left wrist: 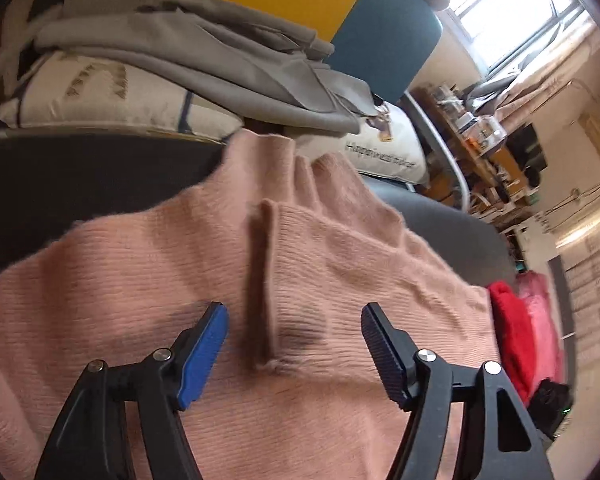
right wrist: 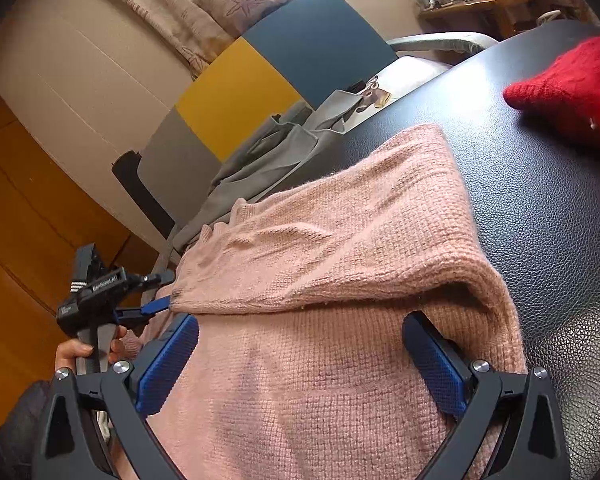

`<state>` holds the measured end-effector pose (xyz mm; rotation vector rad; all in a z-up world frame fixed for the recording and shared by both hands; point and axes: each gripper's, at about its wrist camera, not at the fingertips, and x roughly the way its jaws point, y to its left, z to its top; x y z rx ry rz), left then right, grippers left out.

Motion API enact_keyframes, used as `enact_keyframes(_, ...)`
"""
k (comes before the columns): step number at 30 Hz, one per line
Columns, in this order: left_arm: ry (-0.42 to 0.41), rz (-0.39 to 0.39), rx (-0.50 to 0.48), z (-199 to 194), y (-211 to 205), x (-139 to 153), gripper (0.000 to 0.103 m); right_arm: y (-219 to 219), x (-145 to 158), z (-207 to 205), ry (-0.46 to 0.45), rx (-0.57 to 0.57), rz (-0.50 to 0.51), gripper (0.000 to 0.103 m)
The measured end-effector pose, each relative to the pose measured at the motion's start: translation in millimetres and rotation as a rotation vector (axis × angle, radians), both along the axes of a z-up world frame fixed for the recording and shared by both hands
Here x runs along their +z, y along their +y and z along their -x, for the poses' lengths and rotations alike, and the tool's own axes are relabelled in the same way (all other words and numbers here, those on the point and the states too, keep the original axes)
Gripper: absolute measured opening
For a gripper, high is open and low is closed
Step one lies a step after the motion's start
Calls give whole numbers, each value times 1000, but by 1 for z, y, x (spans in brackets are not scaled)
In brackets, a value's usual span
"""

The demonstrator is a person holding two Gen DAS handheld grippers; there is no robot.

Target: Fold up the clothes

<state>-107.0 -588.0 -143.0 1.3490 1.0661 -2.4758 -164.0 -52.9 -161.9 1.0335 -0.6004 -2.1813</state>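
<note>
Across the left wrist view, a fuzzy pink knitted sweater (left wrist: 236,280) is spread over a dark leather-textured tabletop (left wrist: 60,184). The left gripper (left wrist: 294,332) is held spread wide above a raised fold, nothing pinched. Grey folded garments (left wrist: 220,60) on a printed cushion (left wrist: 112,96) crowd the far edge; a red knitted garment (left wrist: 508,328) lies beside the sweater's right edge. Motion blur softens the knit.

Through the right wrist view, the right gripper (right wrist: 300,356) is likewise parted over the sweater (right wrist: 320,280), its hem cut off below. Bare tabletop (right wrist: 540,220) is seen rightward. The left gripper's tips (right wrist: 156,307) are seen at the folded flap's edge; contact cannot be told.
</note>
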Motion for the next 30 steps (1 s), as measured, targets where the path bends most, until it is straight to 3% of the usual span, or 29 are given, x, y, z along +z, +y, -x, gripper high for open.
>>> enact_keyframes(4, -69, -30, -4, 11, 4, -5, 34, 0, 0, 0, 1, -2, 0, 103)
enact_keyframes(5, -84, -48, -3, 13, 4, -6, 19, 0, 0, 0, 1, -2, 0, 103)
enact_keyframes(6, -93, -76, 3, 13, 3, -8, 13, 0, 0, 0, 1, -2, 0, 103)
enact_keyframes(10, -95, -135, 29, 8, 1, -6, 9, 0, 0, 0, 2, -1, 0, 103)
enact_keyframes(12, -43, -156, 43, 2, 2, 3, 8, 0, -1, 0, 2, -2, 1, 103)
enact_keyframes(15, 43, -122, 56, -11, 8, 27, 7, -1, -1, 0, 3, -3, -3, 103)
enact_keyframes(22, 194, -190, 128, -59, 6, 65, 7, 3, 1, 2, -10, -2, 29, 103)
enact_keyframes(25, 184, -164, 133, -73, 2, 71, 7, 0, 1, 3, -22, 5, 11, 103)
enact_keyframes(30, 124, -143, 123, -93, 5, 57, 8, 4, 4, 7, -79, 1, 23, 103)
